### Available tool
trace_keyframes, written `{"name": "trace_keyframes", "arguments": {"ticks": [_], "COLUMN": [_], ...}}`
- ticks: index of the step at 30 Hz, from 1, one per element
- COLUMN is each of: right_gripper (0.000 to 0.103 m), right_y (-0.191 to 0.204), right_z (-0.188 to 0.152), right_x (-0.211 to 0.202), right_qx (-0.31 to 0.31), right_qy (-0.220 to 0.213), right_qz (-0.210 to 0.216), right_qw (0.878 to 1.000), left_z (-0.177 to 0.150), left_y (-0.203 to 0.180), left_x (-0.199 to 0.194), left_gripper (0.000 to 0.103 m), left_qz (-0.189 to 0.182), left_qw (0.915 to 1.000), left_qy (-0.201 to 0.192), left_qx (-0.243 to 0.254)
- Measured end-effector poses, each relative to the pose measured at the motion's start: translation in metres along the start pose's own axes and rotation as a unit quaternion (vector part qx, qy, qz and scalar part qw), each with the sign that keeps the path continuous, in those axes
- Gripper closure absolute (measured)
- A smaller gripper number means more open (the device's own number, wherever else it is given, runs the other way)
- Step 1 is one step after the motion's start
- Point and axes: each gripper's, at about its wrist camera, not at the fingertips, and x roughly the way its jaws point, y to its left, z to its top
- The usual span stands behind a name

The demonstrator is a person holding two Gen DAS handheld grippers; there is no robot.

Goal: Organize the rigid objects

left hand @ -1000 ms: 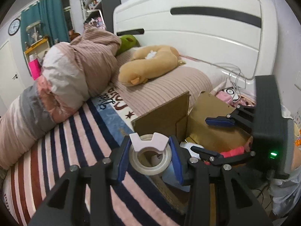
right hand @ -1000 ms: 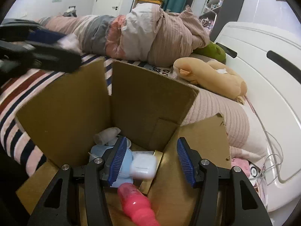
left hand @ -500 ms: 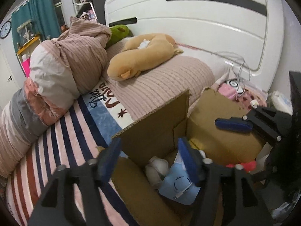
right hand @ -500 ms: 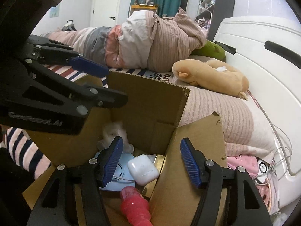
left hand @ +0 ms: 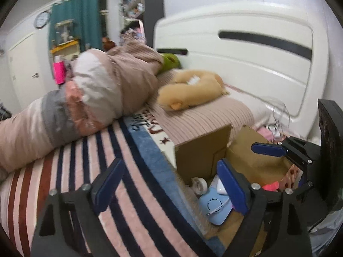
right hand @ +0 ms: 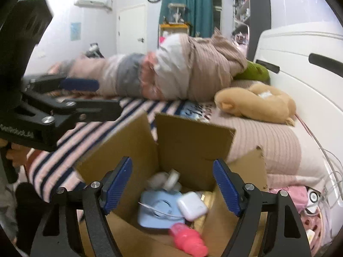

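An open cardboard box [right hand: 193, 141] stands against the bed. Inside it lie a tape roll [right hand: 171, 178], a light blue device [right hand: 157, 211], a white earbud case [right hand: 191, 205] and a pink bottle [right hand: 187, 241]. The box [left hand: 201, 156], the tape roll [left hand: 199, 185] and the blue device [left hand: 214, 207] also show in the left wrist view. My left gripper [left hand: 171, 186] is open and empty above the striped blanket, left of the box. My right gripper [right hand: 172, 187] is open and empty just above the box.
A striped blanket [left hand: 90, 156] covers the bed. A rolled duvet [left hand: 85, 94], a tan plush toy [left hand: 190, 92] and a green plush [right hand: 254, 71] lie on it. A white headboard [left hand: 246, 49] stands behind. Cables and pink items [right hand: 308, 194] lie right of the box.
My left gripper opened and dropped the tape roll into the box, then drew back left over the blanket. My right gripper rose slightly above the box, still open.
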Motion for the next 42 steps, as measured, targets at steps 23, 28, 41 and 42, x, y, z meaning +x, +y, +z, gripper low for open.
{"name": "trace_keyframes", "arguments": {"ticks": [23, 28, 41, 42], "right_gripper": [0.000, 0.000, 0.000, 0.000], "right_y": [0.027, 0.028, 0.026, 0.026], "right_z": [-0.004, -0.005, -0.003, -0.003], "right_x": [-0.020, -0.021, -0.022, -0.023], "right_qx": [0.013, 0.010, 0.011, 0.010], "right_qy": [-0.062, -0.063, -0.057, -0.058], "right_qz": [0.038, 0.031, 0.025, 0.024], "right_qw": [0.997, 0.998, 0.998, 0.998], "left_z": [-0.065, -0.065, -0.065, -0.065], "left_y": [0.047, 0.045, 0.045, 0.045], "left_x": [-0.064, -0.063, -0.062, -0.061], "left_gripper": [0.001, 0.001, 0.001, 0.001], "left_qz": [0.086, 0.089, 0.094, 0.095], "left_qw": [0.9876, 0.9873, 0.9870, 0.9870], "left_qy": [-0.051, -0.051, -0.051, -0.051], "left_qx": [-0.122, -0.121, -0.119, -0.119]}}
